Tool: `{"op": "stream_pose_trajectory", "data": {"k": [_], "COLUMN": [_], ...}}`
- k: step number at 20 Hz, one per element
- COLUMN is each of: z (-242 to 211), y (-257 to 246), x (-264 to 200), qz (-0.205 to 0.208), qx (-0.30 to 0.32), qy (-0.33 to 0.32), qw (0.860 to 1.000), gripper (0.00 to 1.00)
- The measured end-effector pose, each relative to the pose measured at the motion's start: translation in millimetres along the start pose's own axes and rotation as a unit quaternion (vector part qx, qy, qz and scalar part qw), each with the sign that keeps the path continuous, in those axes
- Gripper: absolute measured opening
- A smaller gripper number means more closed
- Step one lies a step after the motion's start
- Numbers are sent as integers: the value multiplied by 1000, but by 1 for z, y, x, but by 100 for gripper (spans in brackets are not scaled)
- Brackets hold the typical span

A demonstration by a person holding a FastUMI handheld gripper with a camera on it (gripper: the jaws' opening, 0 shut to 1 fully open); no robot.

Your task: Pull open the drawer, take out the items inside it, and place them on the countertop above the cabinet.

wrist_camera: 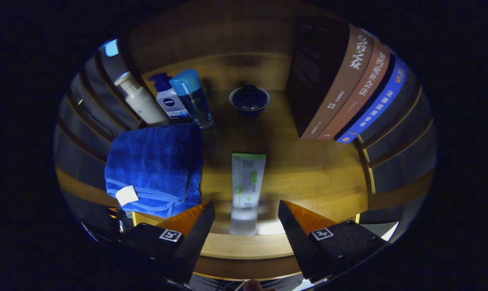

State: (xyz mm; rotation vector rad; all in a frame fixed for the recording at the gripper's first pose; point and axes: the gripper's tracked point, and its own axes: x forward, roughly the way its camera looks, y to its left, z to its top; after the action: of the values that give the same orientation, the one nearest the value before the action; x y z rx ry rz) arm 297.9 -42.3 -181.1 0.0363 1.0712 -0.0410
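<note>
Two fingers of the gripper [246, 216] stand apart around the tube [246, 190] on the countertop [308, 169]; retreating carelessly could topple it.

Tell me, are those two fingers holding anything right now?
Nothing is held. The gripper is open; the tube lies on the countertop between the fingers, untouched.

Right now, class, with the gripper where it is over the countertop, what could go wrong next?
1. The tube lies between the open gripper fingers, untouched, its end near the countertop front edge; a nudge backward might tip it off.
2. The blue towel lies close beside one finger; a sideways swing may snag it.
3. Reaching forward risks knocking the lidded bowl.
</note>
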Motion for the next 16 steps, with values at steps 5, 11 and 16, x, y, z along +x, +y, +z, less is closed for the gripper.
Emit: {"op": "stream_pose_trajectory", "data": {"k": [5, 11, 16], "z": [-20, -55, -115], "y": [8, 19, 28], "x": [-49, -114, -147], "qz": [33, 55, 61], "qx": [-1, -17, -28], "qy": [-89, -216, -306], "qw": [996, 975, 950], "gripper": [100, 100, 100]}}
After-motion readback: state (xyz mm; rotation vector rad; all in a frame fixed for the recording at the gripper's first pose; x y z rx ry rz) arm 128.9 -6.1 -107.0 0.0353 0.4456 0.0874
